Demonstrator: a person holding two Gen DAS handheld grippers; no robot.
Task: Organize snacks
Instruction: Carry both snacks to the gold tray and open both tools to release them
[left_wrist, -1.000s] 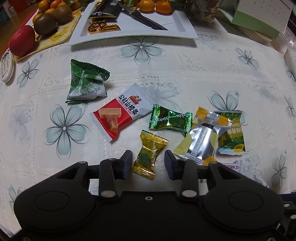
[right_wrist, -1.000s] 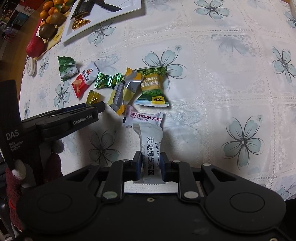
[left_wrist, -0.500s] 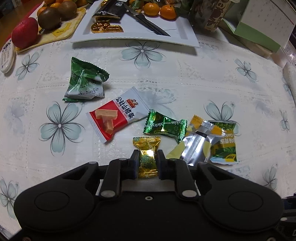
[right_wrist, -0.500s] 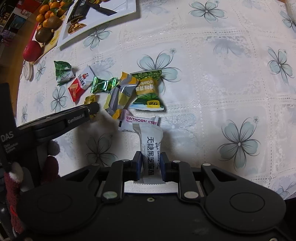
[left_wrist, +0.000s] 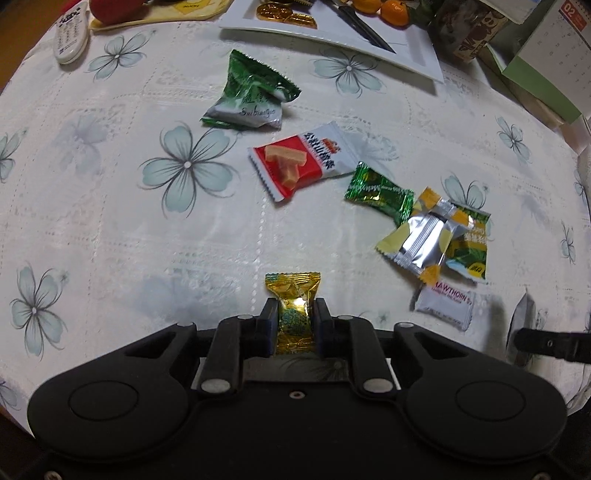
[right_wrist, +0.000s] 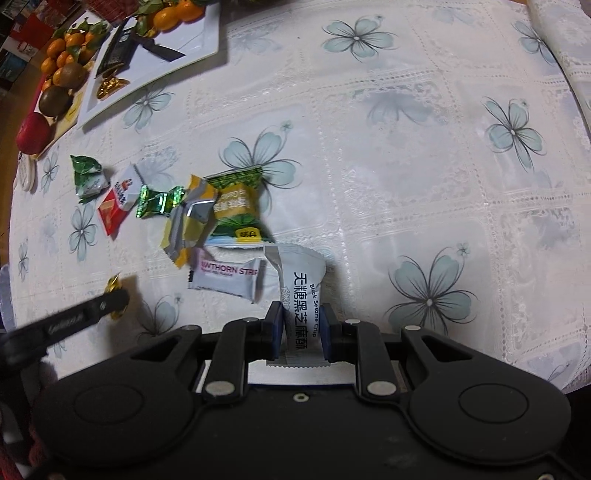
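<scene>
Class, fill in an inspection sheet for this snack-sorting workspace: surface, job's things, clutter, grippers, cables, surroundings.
Surface: floral tablecloth.
Job's things: gold candy and sesame crisp packet, both held; hawthorn strip packet, red packet and other wrapped snacks lying loose.
Clutter: white tray with knife, remote.
Grippers: left gripper and right gripper, jaws closed on snacks.
Cables: nothing seen.
Surroundings: fruit, calendar.

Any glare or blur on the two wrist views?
Left wrist: glare on the gold candy and silver wrapper; right gripper at the edge is blurred. Right wrist: foil snacks smeared, sesame crisp sharp; fisheye bends the tablecloth.
</scene>
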